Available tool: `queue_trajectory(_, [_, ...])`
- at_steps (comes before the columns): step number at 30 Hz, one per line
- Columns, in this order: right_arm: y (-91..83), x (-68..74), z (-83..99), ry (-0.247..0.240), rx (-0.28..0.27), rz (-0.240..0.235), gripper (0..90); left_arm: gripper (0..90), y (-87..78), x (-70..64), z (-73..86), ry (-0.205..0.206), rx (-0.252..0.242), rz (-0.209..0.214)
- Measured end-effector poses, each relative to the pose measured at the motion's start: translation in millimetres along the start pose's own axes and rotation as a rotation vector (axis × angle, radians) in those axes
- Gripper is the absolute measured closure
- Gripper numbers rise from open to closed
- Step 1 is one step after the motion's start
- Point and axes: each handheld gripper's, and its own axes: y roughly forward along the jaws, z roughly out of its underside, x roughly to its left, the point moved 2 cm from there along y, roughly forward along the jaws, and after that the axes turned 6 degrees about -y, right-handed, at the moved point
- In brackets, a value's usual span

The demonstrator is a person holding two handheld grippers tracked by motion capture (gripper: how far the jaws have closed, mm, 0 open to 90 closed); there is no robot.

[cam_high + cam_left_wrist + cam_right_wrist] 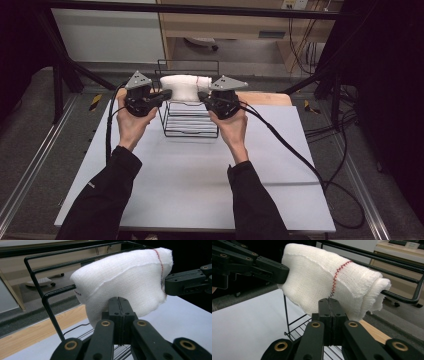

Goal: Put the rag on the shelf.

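White cloth (184,86) over wire rack (190,122), both grippers' fingers clamped on it

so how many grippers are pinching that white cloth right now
2. The left gripper is shut on the left end of the white cloth, and the right gripper is shut on its right end, holding it above the black wire rack.
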Motion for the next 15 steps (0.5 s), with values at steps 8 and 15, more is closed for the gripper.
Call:
queue_trajectory(8, [-1.2,-0.8,-1.4,0.002,-0.015,-0.004,87.8,89.6,-1.3,-0.9,0.2,0.006,-0.005,0.003])
queue_trajectory(15, [-18.9,1.2,-7.1,0.004,-0.045,-0.029,76.7,80.0,-13.1,-4.1,1.3,0.004,0.007,0.022])
